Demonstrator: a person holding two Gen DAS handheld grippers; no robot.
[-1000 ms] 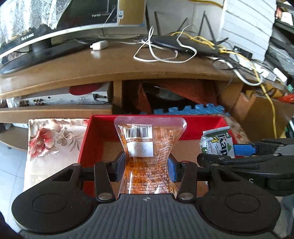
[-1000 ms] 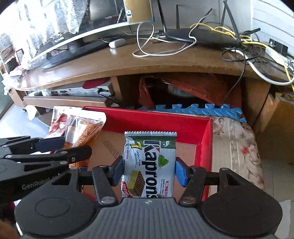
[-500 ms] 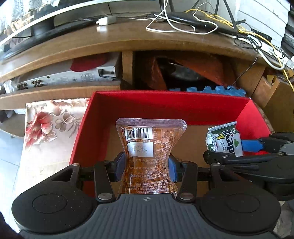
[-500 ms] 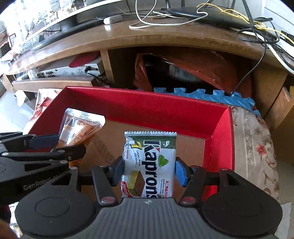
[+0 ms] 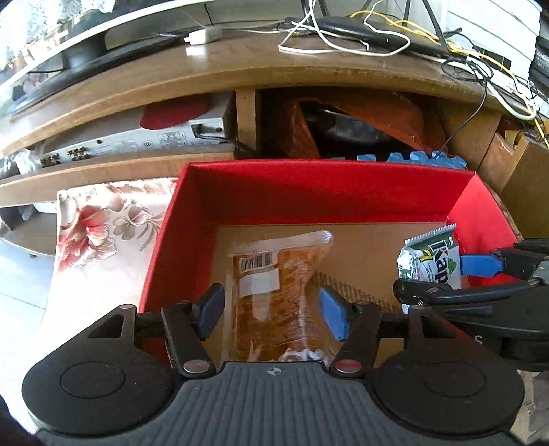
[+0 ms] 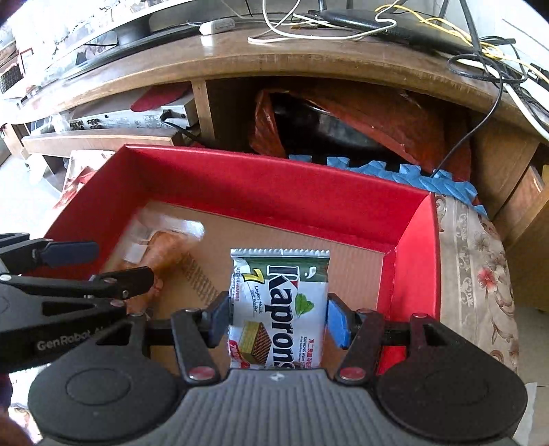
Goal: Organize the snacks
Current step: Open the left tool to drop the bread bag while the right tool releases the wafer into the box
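A red box [image 5: 326, 192] [image 6: 274, 188] with a cardboard floor lies below both grippers. My left gripper [image 5: 271, 310] is open; the clear orange snack packet [image 5: 278, 295] lies between its spread pads, loose and blurred, over the box floor. It also shows in the right wrist view [image 6: 161, 247]. My right gripper [image 6: 278, 319] is over the box's right part with the green and white Kaprons wafer packet [image 6: 279, 305] upright between its pads; the right pad stands slightly off the packet. The wafer packet also shows in the left wrist view [image 5: 432, 264].
The box sits on a floral cloth [image 5: 99, 240] [image 6: 480, 274] in front of a wooden TV stand [image 5: 240, 75] with cables, a router [image 5: 360, 31] and a silver device [image 5: 137, 140]. Blue foam mat edge [image 6: 411, 171] lies behind the box.
Both grippers moved forward and down over the box. My left gripper opened and let go of the orange packet, which dropped toward the box floor. The right pads spread slightly around the wafer packet.
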